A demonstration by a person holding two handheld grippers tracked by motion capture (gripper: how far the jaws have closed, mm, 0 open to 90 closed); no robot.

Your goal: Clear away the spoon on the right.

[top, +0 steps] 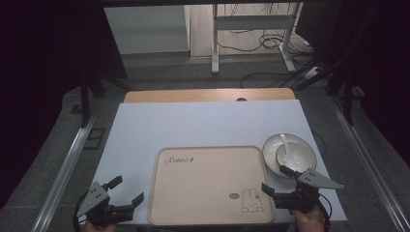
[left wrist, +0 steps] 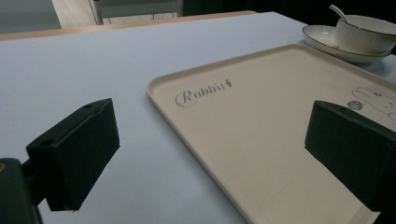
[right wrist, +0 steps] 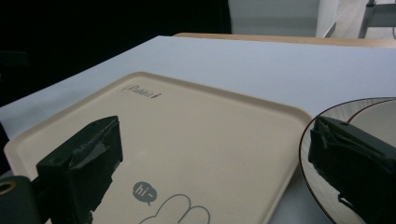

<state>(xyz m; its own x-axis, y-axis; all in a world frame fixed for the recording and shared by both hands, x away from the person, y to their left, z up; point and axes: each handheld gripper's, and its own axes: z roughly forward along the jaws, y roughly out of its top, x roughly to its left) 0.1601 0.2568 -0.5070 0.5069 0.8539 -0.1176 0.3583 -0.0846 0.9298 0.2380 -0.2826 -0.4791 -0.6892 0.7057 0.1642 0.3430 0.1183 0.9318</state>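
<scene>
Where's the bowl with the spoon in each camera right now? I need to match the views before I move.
High view: the bowl sits on a plate at the tray's far right corner, just ahead of the right gripper.
Left gripper view: top right, beyond the tray, spoon handle rising from it.
Right gripper view: right edge, mostly hidden behind a finger; I can make out the plate's rim.
Shared landmark: the tray's "Rabbit" lettering.

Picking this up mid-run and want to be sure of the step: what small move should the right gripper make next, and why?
Probably ease the right gripper forward to the plate rim. Its jaws are open and hold nothing, the plate with its bowl and spoon sits just ahead beside the tray, and the tray is bare. The left gripper is open too, farther away.
</scene>
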